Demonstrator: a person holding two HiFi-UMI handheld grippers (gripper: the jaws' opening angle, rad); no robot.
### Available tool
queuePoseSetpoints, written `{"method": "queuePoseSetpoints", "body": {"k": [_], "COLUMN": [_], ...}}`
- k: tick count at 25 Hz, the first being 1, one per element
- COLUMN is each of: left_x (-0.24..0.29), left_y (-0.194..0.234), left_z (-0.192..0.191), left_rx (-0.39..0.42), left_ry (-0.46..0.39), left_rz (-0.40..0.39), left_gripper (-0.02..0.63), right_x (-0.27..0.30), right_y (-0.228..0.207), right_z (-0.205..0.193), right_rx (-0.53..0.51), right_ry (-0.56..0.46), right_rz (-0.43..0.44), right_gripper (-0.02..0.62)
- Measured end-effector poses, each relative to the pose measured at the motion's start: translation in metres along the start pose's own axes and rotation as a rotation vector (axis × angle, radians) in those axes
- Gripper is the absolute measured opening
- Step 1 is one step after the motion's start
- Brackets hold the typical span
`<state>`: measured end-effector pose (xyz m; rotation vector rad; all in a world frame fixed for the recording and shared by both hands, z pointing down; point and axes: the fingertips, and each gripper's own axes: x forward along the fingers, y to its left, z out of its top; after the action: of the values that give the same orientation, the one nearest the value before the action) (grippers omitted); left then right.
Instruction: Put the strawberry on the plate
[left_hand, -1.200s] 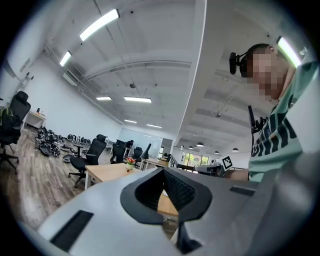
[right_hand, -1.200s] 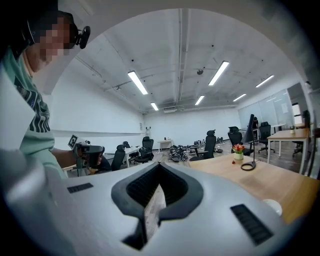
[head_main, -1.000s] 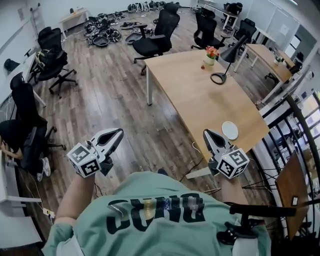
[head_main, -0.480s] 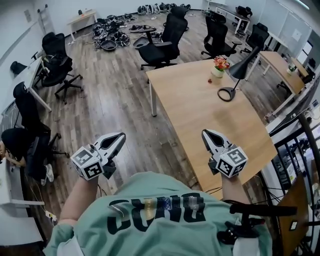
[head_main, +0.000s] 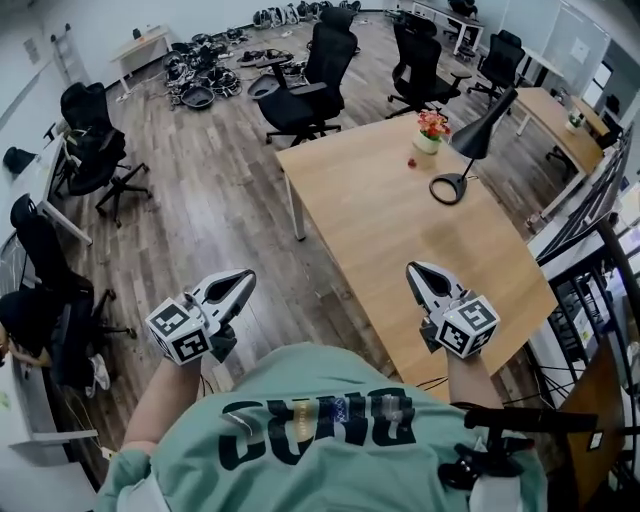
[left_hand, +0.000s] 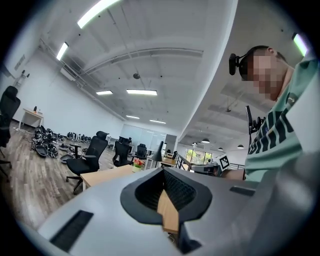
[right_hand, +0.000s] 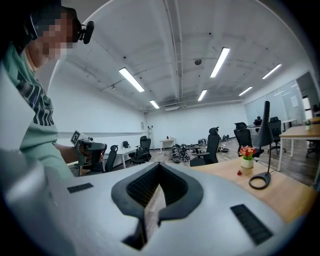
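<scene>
Wooden bench (head_main: 380, 225) in office: strawberry (head_main: 411, 162) at far end, just beside flower vase (head_main: 429, 138), near lamp (head_main: 452, 187). Left claw (head_main: 246, 275) and right claw (head_main: 414, 269) both clenched, empty, well apart from strawberry.

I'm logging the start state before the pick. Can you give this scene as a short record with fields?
table: wooden
strawberry: on the table's far end, beside the flower pot, untouched
lamp: black, near the strawberry
plate: not in view
left gripper: shut, empty, over the floor
right gripper: shut, empty, over the table's near end
</scene>
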<state>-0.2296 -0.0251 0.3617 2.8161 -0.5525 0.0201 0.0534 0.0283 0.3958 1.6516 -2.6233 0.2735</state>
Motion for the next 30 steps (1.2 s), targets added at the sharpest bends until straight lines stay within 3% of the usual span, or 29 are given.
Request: {"method": "queuePoseSetpoints", "body": {"k": [5,14,22,30], "left_x": [0.003,-0.032,-0.051,-0.041], "left_y": [0.055,0.174,0.260,0.309], "left_z": [0.008,0.060,0.074,0.077], "left_rx": [0.012,0.019,-0.002,-0.024], "left_ry": [0.004,0.014,0.035,0.041], "left_rz": [-0.091,-0.219,-0.263,-0.267], "left_gripper": [0.003,0.003,0.003,0.003], "right_x": [0.040,0.135,0.205,0.260], "right_y": [0.006,0.055,0.073,0.060], "right_z": [0.006,0.041,0.049,0.049], "right_rx": [-0.010,-0.009,-0.005,0.000], "right_ry": [-0.002,-0.044,-0.023,0.002], "right_rz": [-0.076,-0.220,-0.292,-0.282], "right_gripper": [0.005,0.005,0.005,0.005]}}
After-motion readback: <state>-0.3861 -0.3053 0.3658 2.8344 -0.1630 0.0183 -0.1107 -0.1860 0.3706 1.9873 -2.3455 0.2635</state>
